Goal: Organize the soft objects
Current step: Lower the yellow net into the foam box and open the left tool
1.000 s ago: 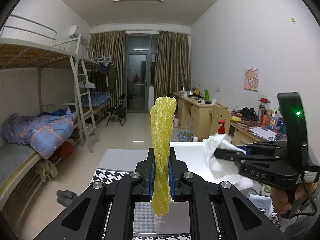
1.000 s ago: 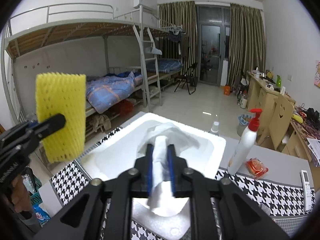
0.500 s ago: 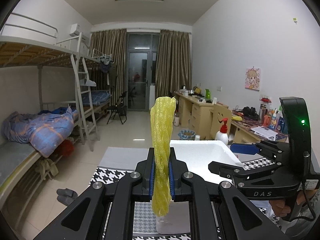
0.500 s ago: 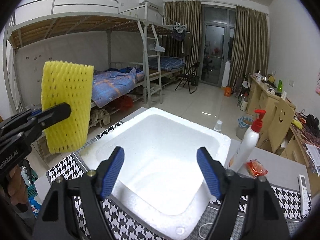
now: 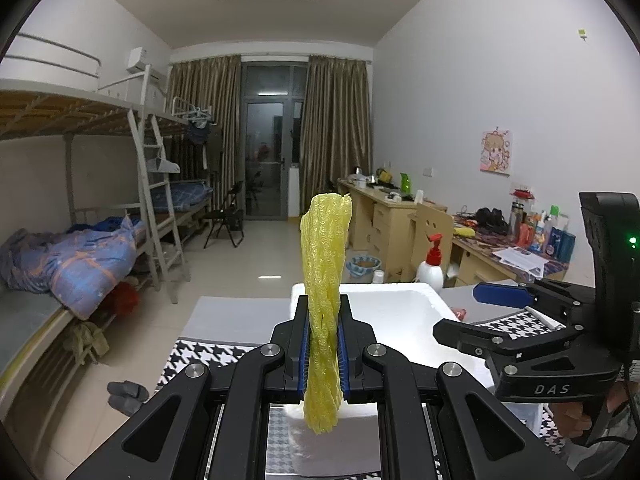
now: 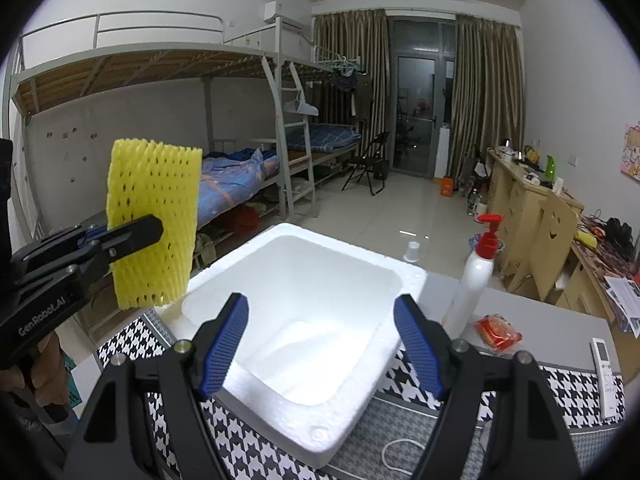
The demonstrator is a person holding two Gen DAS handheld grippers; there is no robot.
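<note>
Both grippers are black, with silver screws at the joints and blue ribbed pads. The left gripper reads "GenRobot.AI". The right gripper reads "DAS" below a green light.

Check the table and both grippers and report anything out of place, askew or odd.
Little stands out. The yellow foam net is squashed flat between the left gripper fingers, above the table rather than in the white foam box. The red packet lies loose and crumpled beside the pump bottle.
</note>
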